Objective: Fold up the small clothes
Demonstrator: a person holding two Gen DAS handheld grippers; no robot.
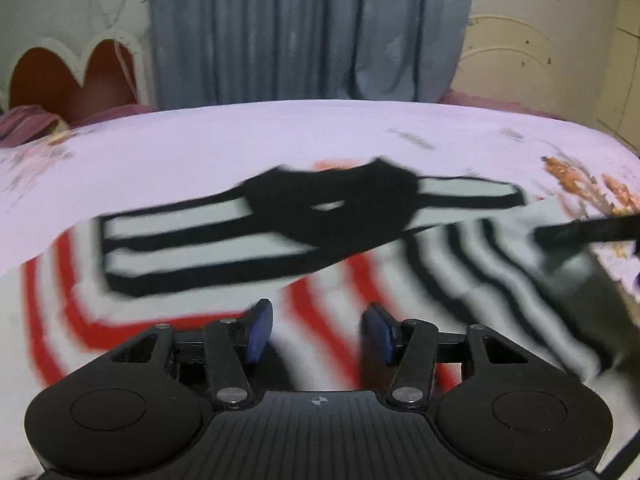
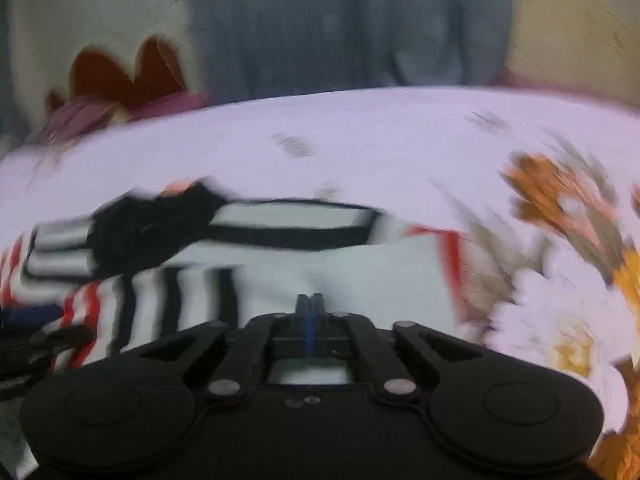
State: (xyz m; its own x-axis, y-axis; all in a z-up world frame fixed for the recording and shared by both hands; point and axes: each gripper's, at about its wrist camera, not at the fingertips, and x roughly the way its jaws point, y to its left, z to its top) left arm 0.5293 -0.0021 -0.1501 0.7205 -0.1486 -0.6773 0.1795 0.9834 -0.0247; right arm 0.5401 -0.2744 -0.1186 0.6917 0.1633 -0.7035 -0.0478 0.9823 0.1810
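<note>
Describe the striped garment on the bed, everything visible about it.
The striped garment is a small knit-looking piece, white with red stripes on one part and black stripes on another, with a solid black patch near its far edge. It lies spread, partly folded, on the lilac floral bedsheet. The left tongs hover open over it; the right tongs are shut at its white part, grip unclear.

The left gripper (image 1: 318,330) points forward and downward toward twelve o'clock, its blue pads (image 1: 259,330) standing apart with nothing between them. The right gripper (image 2: 310,304) tilts down likewise (its picture is blurred), fingertips pressed together at twelve o'clock.
</note>
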